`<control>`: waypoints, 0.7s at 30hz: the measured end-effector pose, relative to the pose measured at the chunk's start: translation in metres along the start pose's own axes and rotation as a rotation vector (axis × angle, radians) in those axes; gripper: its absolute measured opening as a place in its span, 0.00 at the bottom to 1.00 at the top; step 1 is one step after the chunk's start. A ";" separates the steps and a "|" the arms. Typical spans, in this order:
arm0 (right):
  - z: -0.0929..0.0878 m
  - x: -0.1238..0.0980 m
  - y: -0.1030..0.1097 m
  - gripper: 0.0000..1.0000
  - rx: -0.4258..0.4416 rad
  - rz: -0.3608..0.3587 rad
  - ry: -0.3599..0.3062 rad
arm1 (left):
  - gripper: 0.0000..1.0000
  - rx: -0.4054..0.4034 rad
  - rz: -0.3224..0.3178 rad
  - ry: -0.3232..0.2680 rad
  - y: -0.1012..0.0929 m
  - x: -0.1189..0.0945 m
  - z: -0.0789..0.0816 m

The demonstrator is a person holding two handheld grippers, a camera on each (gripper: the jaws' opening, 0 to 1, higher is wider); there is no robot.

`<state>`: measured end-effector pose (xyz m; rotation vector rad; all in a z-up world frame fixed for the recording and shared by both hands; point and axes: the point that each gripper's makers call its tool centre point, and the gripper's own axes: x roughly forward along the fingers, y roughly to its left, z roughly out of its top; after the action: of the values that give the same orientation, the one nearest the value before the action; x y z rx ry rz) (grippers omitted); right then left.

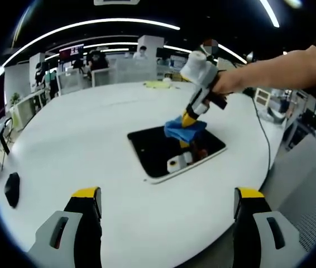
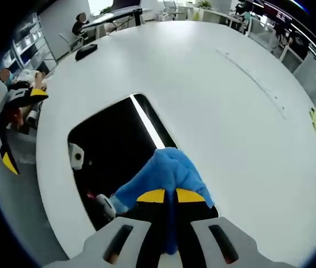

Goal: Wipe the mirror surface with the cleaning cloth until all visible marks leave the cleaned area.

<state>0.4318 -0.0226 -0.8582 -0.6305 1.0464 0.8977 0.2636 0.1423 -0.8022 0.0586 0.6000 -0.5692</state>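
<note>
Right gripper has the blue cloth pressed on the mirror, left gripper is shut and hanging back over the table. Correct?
Not quite. The left gripper is open: the left gripper view shows its jaws standing wide apart over the white table. The rest holds: the right gripper is shut on the blue cloth, down on the mirror.

A large white table (image 1: 91, 139) with a rounded edge stands in an open office. Long curved light strips (image 1: 91, 25) run across the dark ceiling. Beyond the table stand white desks with partitions (image 1: 119, 70), where people sit. A small black object (image 1: 12, 188) lies near the table's edge. The floor (image 2: 13, 190) is grey.
</note>
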 end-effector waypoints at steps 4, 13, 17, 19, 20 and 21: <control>-0.003 -0.002 0.007 0.00 -0.010 -0.006 0.003 | 0.99 0.002 0.003 -0.001 0.000 0.000 0.000; -0.007 -0.003 0.013 0.00 0.029 -0.019 -0.012 | 0.99 0.004 0.000 -0.004 -0.001 0.000 0.001; -0.010 -0.006 0.020 0.00 0.025 -0.021 -0.013 | 0.99 0.006 -0.003 -0.004 -0.001 0.000 0.001; -0.012 -0.007 0.023 0.00 0.025 -0.019 -0.015 | 0.99 0.008 -0.004 -0.004 -0.001 0.000 0.001; -0.012 -0.007 0.024 0.00 0.026 -0.019 -0.016 | 0.99 0.008 -0.004 -0.005 -0.002 -0.001 0.001; -0.014 -0.008 0.028 0.00 0.028 -0.016 -0.019 | 0.99 0.009 -0.004 -0.005 -0.002 -0.001 0.001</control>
<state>0.3998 -0.0221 -0.8566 -0.6058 1.0337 0.8720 0.2630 0.1407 -0.8006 0.0645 0.5933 -0.5762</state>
